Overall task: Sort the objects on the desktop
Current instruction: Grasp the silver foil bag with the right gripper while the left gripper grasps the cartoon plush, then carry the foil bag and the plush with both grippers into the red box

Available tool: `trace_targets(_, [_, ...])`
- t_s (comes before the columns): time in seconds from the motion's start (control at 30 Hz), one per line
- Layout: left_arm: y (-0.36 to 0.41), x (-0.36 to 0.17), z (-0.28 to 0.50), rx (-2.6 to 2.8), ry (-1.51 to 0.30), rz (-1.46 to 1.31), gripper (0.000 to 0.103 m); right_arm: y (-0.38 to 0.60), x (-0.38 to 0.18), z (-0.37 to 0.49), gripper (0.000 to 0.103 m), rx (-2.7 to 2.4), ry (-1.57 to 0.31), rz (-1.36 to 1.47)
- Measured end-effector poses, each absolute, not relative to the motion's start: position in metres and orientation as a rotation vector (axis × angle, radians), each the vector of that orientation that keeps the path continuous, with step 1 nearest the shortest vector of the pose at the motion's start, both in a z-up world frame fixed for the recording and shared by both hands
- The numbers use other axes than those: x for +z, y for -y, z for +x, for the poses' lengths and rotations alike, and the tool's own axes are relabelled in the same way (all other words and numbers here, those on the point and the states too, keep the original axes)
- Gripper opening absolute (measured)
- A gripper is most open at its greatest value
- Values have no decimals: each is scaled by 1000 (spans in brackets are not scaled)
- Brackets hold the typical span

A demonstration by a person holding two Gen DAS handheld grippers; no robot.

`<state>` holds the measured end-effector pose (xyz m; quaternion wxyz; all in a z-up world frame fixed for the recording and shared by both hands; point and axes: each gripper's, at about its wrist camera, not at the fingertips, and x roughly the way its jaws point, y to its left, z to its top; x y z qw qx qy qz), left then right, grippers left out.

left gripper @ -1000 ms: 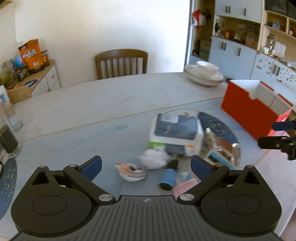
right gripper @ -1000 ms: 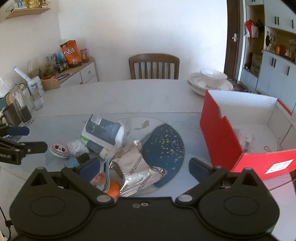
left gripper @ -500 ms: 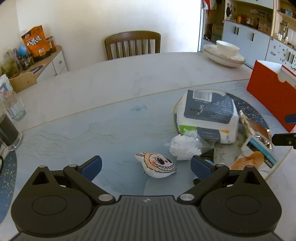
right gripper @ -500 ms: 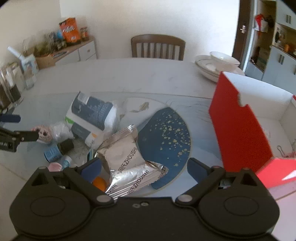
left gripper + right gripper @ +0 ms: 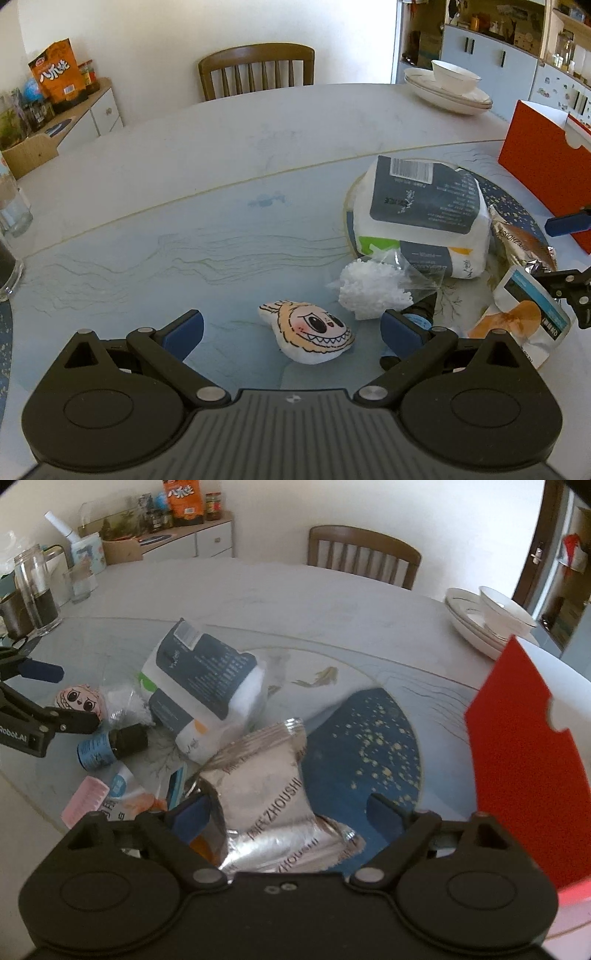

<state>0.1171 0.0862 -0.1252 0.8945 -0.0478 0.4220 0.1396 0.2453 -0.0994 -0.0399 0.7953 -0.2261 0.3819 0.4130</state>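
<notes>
My left gripper (image 5: pixel 291 330) is open, its jaws on either side of a small plush face toy (image 5: pixel 308 335) lying on the glass table top; the toy also shows in the right wrist view (image 5: pixel 78 700). My right gripper (image 5: pixel 288 810) is open, low over a silver snack bag (image 5: pixel 271 794), which lies between its jaws. Around them lie a tissue pack (image 5: pixel 424 218), a clear bag of white beads (image 5: pixel 373 290), a small blue-labelled bottle (image 5: pixel 107 746), a pink comb (image 5: pixel 85 802) and a chip packet (image 5: pixel 524 319). The red box (image 5: pixel 524 760) stands open at the right.
A dark blue speckled mat (image 5: pixel 364 749) lies under the snack bag. Stacked white dishes (image 5: pixel 448 90) sit at the far right. Glass jars (image 5: pixel 35 590) stand at the table's left edge. A wooden chair (image 5: pixel 256 70) is behind the table.
My left gripper has moved forward and down until the plush toy lies between its jaws. My right gripper has dropped and turned left over the silver snack bag.
</notes>
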Motion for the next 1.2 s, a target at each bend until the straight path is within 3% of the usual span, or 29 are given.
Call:
trace_targets(0.27, [-105,-131,116,274,-894,-210,97,94,-45,251,80,919,-859,-474])
trace_targets(0.53, [-110,-133,115,236,-896,-257,74,93,-46,248,66,922,-856,-490])
trace_targets(0.8, [-106,-129,112,200,-887,-272,41,98,-43,246,54,877,-845,-491])
trace_targets(1.2, [-105,-111,96,208,-838,-317,40,134,-29,246,50,796,-844,-405])
